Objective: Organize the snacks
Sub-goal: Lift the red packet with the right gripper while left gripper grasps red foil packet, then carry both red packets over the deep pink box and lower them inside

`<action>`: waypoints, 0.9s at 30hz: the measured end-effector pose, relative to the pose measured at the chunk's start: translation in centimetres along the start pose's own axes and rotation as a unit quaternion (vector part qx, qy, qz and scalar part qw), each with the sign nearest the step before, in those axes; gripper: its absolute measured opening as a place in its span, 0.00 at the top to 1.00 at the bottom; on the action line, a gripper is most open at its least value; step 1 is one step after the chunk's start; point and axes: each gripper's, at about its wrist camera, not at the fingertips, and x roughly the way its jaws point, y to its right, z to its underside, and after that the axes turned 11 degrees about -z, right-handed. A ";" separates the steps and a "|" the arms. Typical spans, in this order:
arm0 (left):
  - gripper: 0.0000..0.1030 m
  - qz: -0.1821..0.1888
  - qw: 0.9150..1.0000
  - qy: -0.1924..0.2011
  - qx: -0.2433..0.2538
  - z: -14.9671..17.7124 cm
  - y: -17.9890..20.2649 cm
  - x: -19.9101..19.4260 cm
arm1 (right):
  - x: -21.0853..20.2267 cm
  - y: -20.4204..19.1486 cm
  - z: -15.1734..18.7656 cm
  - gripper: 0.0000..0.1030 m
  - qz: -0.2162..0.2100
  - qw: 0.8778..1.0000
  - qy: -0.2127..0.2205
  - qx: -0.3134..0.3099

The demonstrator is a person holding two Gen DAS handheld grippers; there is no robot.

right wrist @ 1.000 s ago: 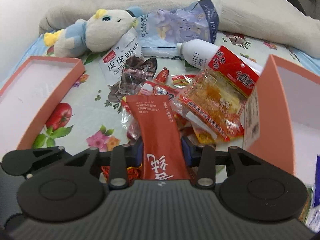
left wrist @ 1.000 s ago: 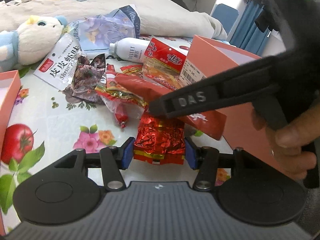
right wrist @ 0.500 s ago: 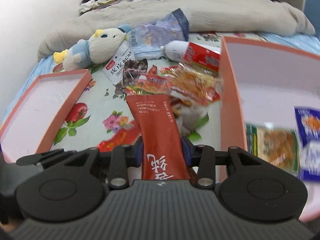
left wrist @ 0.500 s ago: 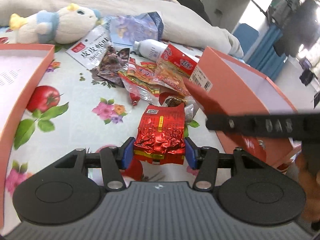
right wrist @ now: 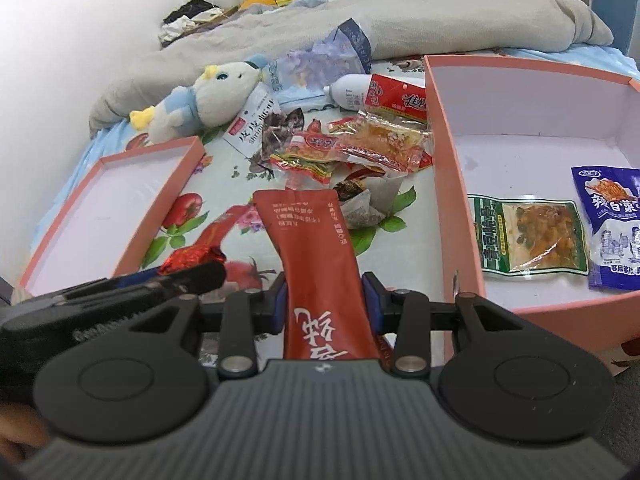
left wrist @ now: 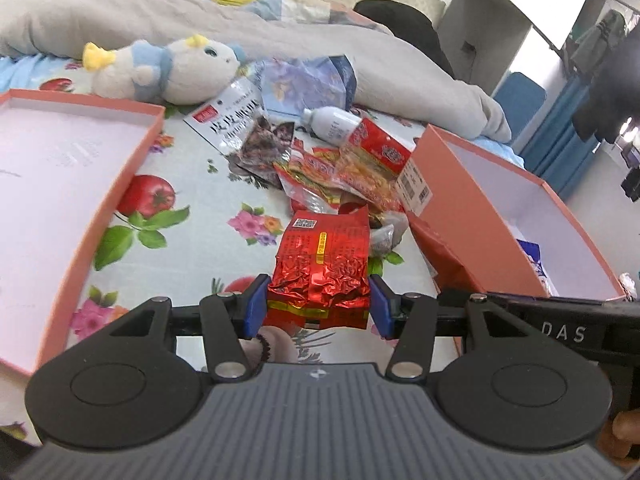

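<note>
My left gripper (left wrist: 318,306) is shut on a crinkled red foil packet (left wrist: 322,264), held above the flowered bedsheet. My right gripper (right wrist: 324,306) is shut on a long dark-red sachet (right wrist: 316,248) with white characters, lifted beside the deep orange box (right wrist: 448,184). In that box lie a green-labelled snack pack (right wrist: 528,236) and a blue-and-white pack (right wrist: 612,228). A heap of loose snack packets (left wrist: 340,168) lies between the two boxes. The left gripper and its red packet (right wrist: 192,258) show at the lower left of the right wrist view.
A shallow orange box lid (left wrist: 60,184) lies to the left. A plush toy (left wrist: 168,70), a white bottle (left wrist: 330,122), a purple-blue bag (left wrist: 308,84) and a grey blanket (left wrist: 240,24) lie behind the heap. A hand (left wrist: 624,426) holds the right gripper's handle.
Both grippers have risen and drawn back from the snack heap with their packets. The right one has swung toward the deep box, whose inside now shows. The left lid has come into fuller view.
</note>
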 end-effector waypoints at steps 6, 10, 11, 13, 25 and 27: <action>0.44 -0.006 1.000 -0.002 -0.012 -0.8 -0.3 -2.0 | -1.3 -0.2 -0.6 0.60 -0.010 1.000 0.014 0.001; 0.44 -0.006 1.000 0.002 -0.011 -1.8 0.1 -3.2 | -2.4 -0.3 -1.5 0.60 -0.014 0.999 0.029 -0.003; 0.44 -0.006 1.000 0.004 -0.011 -2.1 0.2 -3.4 | -2.7 -0.3 -1.9 0.60 -0.013 0.999 0.033 -0.005; 0.44 -0.004 1.000 0.008 -0.014 -2.8 0.6 -4.0 | -3.3 -0.1 -2.6 0.60 -0.013 0.999 0.040 -0.005; 0.44 0.024 0.998 0.052 -0.033 -8.6 3.3 -5.9 | -7.4 1.0 -7.0 0.60 0.003 0.993 0.113 -0.035; 0.44 0.030 0.997 0.063 -0.033 -9.8 4.1 -6.4 | -8.2 1.4 -7.8 0.60 0.006 0.991 0.127 -0.040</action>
